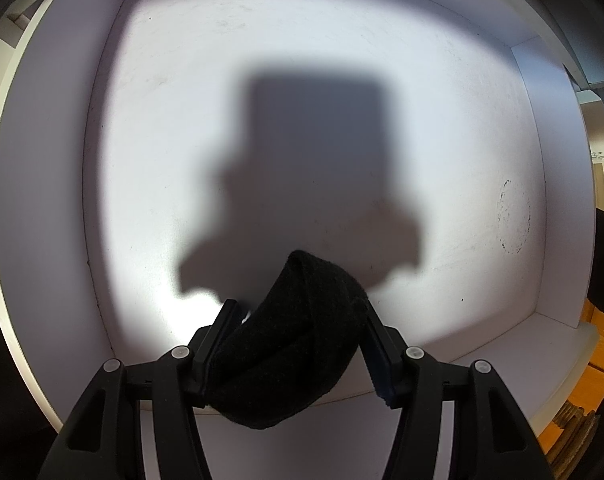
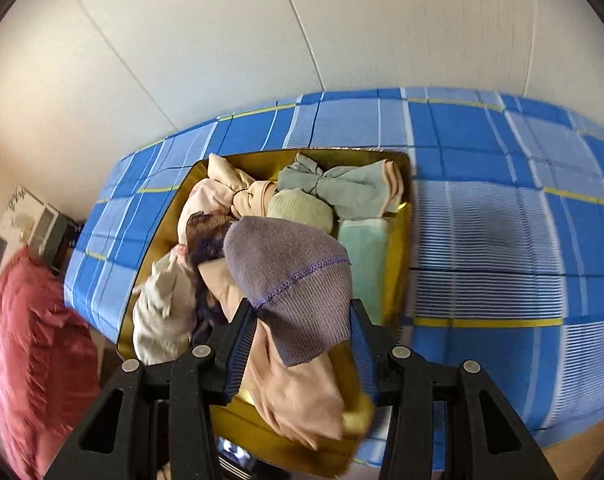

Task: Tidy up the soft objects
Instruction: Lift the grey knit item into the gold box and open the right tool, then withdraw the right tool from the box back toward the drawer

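In the left wrist view my left gripper points straight down into a white compartment and is shut on a rolled black sock. The roll bulges out past the fingertips, and its shadow falls on the compartment floor. In the right wrist view my right gripper is shut on a folded grey-purple sock with a purple seam. It hangs above a yellow box filled with several rolled and knotted soft items in peach, mint, cream and pale green.
The yellow box rests on a blue checked bedspread beside a pale wall. A red cushion lies at the lower left. White walls close the compartment on all sides, and a wooden floor shows at the right.
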The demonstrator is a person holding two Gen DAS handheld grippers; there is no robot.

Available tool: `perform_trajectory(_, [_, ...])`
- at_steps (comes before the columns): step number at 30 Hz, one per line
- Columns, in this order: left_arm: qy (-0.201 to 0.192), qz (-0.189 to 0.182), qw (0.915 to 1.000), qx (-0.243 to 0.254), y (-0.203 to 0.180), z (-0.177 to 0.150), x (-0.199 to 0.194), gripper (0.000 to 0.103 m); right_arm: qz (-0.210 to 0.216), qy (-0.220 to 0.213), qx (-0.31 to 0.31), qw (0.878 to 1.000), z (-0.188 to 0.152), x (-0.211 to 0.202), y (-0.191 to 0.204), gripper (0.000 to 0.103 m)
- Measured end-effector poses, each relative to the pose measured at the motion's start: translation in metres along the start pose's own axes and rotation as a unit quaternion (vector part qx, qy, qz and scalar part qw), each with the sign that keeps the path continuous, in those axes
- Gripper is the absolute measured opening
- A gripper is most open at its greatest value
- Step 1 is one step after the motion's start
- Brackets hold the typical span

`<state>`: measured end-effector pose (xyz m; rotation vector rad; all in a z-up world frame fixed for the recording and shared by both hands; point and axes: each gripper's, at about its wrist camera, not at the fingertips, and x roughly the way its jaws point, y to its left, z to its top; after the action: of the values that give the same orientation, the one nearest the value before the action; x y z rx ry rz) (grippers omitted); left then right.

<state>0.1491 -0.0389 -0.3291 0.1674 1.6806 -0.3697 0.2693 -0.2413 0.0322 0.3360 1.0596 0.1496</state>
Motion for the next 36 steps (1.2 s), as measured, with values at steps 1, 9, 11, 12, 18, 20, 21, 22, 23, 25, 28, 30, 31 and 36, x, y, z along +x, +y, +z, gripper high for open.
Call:
perform_trajectory(1, [0.0,-0.001,1.0,-0.001,0.0,0.0,0.001,0.059,0.003,0.002,0.005,1.0,0.002,0.005,0.001,0.046])
perform_trajectory(9, [0.002,0.002,1.0,0.001,0.0,-0.001,0.001,0.059,-0.05,0.015,0.005,0.999,0.008,0.044,0.001,0.051])
perform_trajectory(11, [0.002,0.001,1.0,0.0,0.001,-0.001,0.002,0.059,-0.073,0.011,0.001,0.997,0.008,0.047,-0.003,0.061])
perform_trajectory(12, [0.002,0.001,1.0,0.0,0.001,-0.001,0.002,0.059,-0.071,0.008,0.004,0.997,0.007,0.046,-0.005,0.062])
perform_trajectory(18, [0.0,0.007,1.0,0.004,-0.002,-0.001,0.002,0.059,-0.043,-0.036,0.003,0.998,-0.008,0.018,-0.011,0.073])
perform_trajectory(20, [0.0,0.009,0.9999,0.006,-0.004,-0.001,0.0,0.059,-0.031,-0.045,-0.005,0.999,-0.015,0.009,-0.011,0.073])
perform_trajectory(21, [-0.001,0.01,0.9999,0.007,-0.004,-0.001,0.0,0.059,-0.03,-0.048,-0.01,0.998,-0.017,0.006,-0.009,0.073])
perform_trajectory(22, [-0.001,0.009,0.9999,0.007,-0.004,-0.001,0.0,0.059,-0.028,-0.055,-0.018,0.998,-0.021,0.001,-0.008,0.073])
perform_trajectory(23, [0.0,0.008,0.9999,0.006,-0.004,-0.002,-0.001,0.059,-0.025,-0.059,-0.023,0.998,-0.022,-0.002,-0.006,0.073])
perform_trajectory(25, [0.0,0.005,1.0,0.003,-0.003,-0.002,-0.001,0.058,-0.024,-0.071,-0.039,0.996,-0.029,-0.009,-0.002,0.073])
perform_trajectory(28, [-0.002,-0.003,1.0,-0.004,-0.001,-0.002,-0.001,0.057,-0.016,-0.09,-0.061,0.994,-0.044,-0.023,0.001,0.073])
perform_trajectory(30, [-0.004,-0.011,0.9999,-0.009,0.001,-0.002,-0.002,0.056,-0.019,-0.098,-0.075,0.992,-0.054,-0.029,0.002,0.073])
perform_trajectory(31, [-0.005,-0.015,0.9998,-0.012,0.001,-0.002,-0.002,0.055,-0.018,-0.103,-0.083,0.991,-0.06,-0.033,0.002,0.073])
perform_trajectory(36, [-0.018,-0.026,0.9995,-0.008,0.001,-0.001,-0.007,0.052,-0.009,-0.132,-0.103,0.986,-0.096,-0.055,-0.007,0.073])
